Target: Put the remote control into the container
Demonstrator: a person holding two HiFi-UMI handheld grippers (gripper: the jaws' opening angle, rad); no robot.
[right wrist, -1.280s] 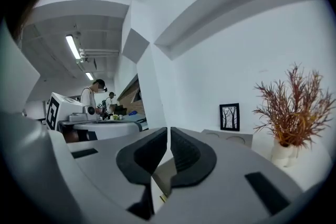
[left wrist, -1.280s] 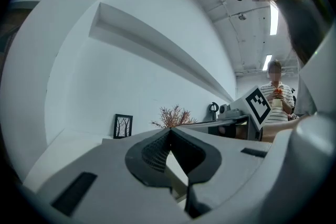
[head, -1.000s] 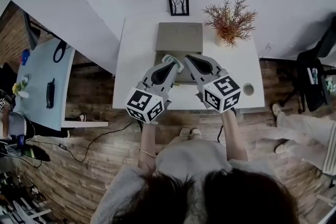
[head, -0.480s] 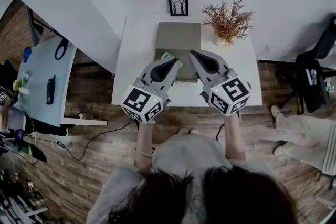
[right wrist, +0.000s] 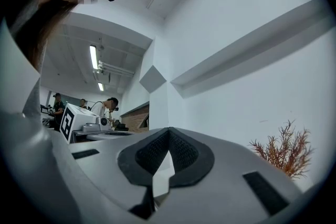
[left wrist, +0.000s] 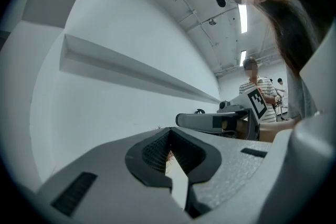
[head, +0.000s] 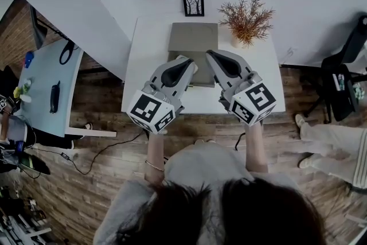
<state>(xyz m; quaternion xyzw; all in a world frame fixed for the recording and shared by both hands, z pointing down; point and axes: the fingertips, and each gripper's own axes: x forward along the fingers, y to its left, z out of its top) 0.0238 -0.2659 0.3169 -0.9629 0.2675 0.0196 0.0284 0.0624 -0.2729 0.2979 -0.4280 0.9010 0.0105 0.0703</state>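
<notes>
A grey container with its lid raised stands at the middle of the white table. No remote control shows in any view, and the container's inside is partly hidden behind the grippers. My left gripper hangs above the table's front half, shut and empty. My right gripper is beside it, also shut and empty. In the left gripper view the jaws meet at the tips and point level at a white wall. The right gripper view shows the same closed jaws.
A dried plant in a pot stands at the table's back right and a small framed picture against the wall. A pale blue side table with dark objects is at the left. A person's legs and a black chair are at the right.
Both grippers have risen from the table toward the head camera and look larger. They stay shut and hold nothing.
</notes>
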